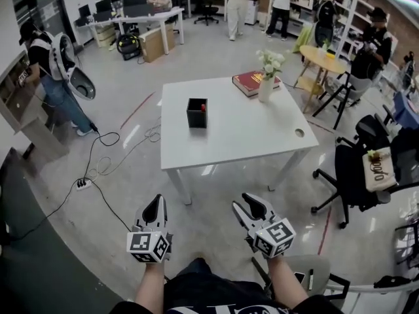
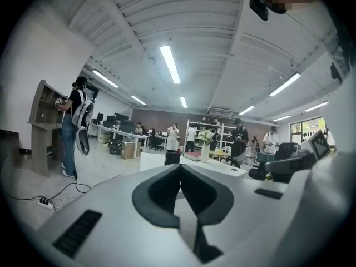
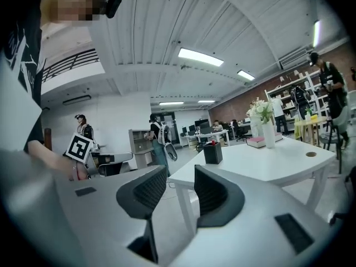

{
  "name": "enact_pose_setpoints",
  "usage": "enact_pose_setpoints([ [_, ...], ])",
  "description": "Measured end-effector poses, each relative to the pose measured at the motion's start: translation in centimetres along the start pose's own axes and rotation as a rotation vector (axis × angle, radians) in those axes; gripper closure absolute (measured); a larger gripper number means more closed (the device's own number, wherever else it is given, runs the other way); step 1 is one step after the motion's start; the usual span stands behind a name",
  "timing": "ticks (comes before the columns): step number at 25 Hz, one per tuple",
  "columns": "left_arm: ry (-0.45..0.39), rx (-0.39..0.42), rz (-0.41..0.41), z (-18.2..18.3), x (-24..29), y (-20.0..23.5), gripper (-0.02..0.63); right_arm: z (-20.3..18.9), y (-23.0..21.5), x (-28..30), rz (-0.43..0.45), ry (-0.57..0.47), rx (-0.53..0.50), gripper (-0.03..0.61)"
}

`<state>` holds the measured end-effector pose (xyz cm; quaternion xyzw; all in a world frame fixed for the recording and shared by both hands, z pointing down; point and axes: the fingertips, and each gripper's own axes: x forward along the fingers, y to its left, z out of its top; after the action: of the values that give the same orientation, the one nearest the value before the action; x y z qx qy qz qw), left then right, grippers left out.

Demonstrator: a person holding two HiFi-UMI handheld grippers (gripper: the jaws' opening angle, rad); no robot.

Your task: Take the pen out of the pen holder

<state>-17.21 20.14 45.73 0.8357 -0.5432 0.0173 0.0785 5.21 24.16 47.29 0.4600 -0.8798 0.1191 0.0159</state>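
Note:
A black square pen holder (image 1: 196, 113) stands on the white table (image 1: 242, 139), left of its middle, with the red end of a pen (image 1: 203, 107) showing at its rim. Both grippers hang well short of the table, close to my body. My left gripper (image 1: 156, 203) has its jaws together and nothing in them; its own view shows the pen holder (image 2: 172, 157) far ahead, just above the closed tips (image 2: 179, 167). My right gripper (image 1: 245, 203) stands open and empty, and through its gap (image 3: 181, 177) the holder (image 3: 212, 153) sits on the table's near corner.
A red book (image 1: 252, 82) and a white vase of flowers (image 1: 266, 87) stand at the table's far right. Black office chairs (image 1: 357, 169) are to the right. Cables and a power strip (image 1: 83, 184) lie on the floor at left. A person (image 1: 55, 77) stands far left.

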Motion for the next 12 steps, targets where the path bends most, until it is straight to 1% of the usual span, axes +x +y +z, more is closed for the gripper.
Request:
enact_pose_setpoints([
  [5,-0.003,0.002,-0.024,0.7,2.4,2.7,0.614,0.6,-0.9,3.0,-0.042,-0.014,0.019,0.428],
  [10,0.000,0.058,-0.035,0.8,3.5,4.6,0.615,1.3,-1.2,5.6,-0.062,-0.037,0.029,0.425],
  [12,0.002,0.059,-0.040,0.7,4.0,5.0,0.615,1.4,-1.3,6.5,-0.065,-0.035,0.034,0.425],
])
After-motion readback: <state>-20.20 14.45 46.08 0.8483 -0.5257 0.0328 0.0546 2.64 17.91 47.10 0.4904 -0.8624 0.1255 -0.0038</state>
